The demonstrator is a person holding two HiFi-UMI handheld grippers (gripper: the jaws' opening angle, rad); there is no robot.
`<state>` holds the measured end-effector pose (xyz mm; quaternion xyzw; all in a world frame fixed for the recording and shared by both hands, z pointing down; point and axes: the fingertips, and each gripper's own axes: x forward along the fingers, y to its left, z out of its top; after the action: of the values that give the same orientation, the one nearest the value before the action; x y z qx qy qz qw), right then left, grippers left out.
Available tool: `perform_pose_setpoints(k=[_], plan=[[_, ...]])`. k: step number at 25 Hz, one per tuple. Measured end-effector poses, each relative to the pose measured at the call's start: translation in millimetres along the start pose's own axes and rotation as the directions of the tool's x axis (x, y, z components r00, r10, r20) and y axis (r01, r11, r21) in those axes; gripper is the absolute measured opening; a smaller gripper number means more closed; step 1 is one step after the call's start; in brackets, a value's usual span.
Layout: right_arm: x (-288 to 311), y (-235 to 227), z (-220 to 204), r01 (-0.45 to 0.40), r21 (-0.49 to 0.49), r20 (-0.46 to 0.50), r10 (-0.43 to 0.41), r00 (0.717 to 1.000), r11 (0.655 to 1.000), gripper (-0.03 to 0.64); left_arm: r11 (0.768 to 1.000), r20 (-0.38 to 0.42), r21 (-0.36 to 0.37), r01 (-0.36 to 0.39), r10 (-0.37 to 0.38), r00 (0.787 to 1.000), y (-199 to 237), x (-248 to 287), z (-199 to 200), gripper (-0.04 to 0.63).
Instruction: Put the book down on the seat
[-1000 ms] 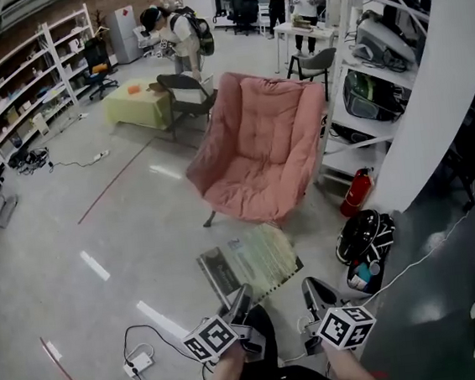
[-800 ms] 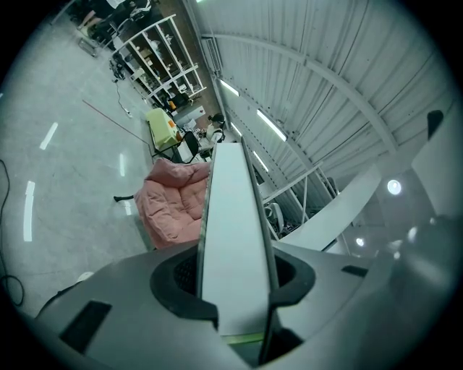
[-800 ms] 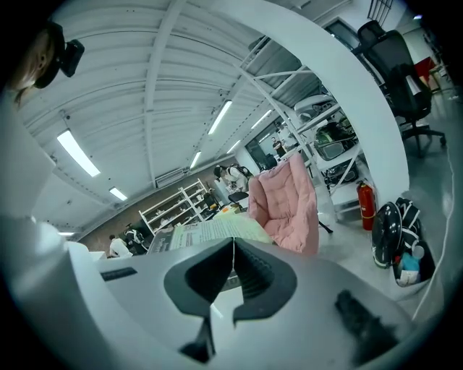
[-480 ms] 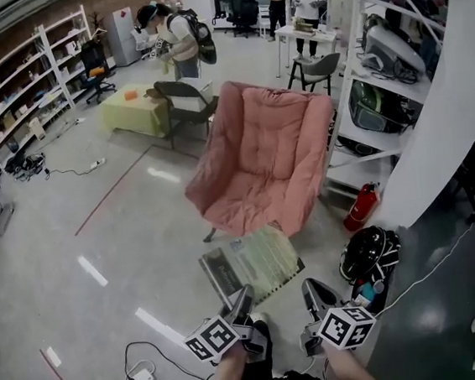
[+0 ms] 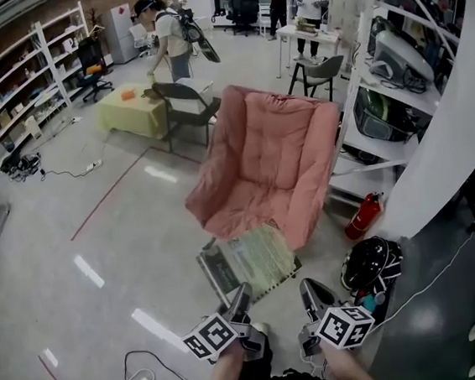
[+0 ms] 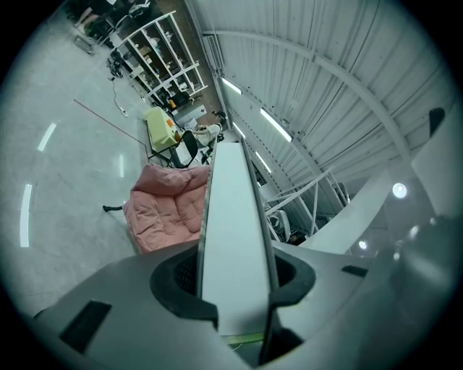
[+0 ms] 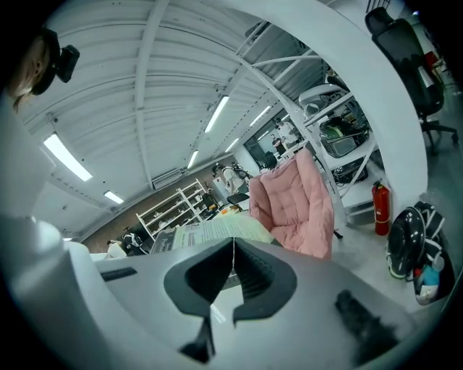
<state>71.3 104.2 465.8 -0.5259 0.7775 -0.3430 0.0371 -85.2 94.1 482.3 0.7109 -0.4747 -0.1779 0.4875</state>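
Your pink chair (image 5: 264,161) stands ahead on the floor. The book (image 5: 249,260) is in the air near its seat's front edge, clamped by your left gripper (image 5: 240,296). Your right gripper (image 5: 309,289) is closed, empty.

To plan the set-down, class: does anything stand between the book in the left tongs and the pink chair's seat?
Nothing visible does. The book, clamped in the left tongs, points straight at the seat; the fire extinguisher and black bag stand off to the right.
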Motion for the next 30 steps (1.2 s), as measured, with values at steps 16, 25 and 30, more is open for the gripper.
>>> perform_pose_setpoints(k=[16, 25, 30], plan=[[93, -14, 39, -0.001, 0.016, -0.011, 0.001, 1.000, 1.000, 0.013, 1.000, -0.004, -0.012, 0.008, -0.008, 1.000, 16, 79, 58, 0.158], [132, -24, 53, 0.019, 0.028, 0.007, -0.020, 1.000, 0.999, 0.014, 1.000, -0.020, -0.002, 0.020, -0.020, 1.000, 27, 116, 86, 0.158], [139, -31, 54, 0.031, 0.033, 0.004, -0.031, 1.000, 0.999, 0.012, 1.000, -0.034, -0.003, 0.012, -0.012, 0.999, 33, 127, 85, 0.158]])
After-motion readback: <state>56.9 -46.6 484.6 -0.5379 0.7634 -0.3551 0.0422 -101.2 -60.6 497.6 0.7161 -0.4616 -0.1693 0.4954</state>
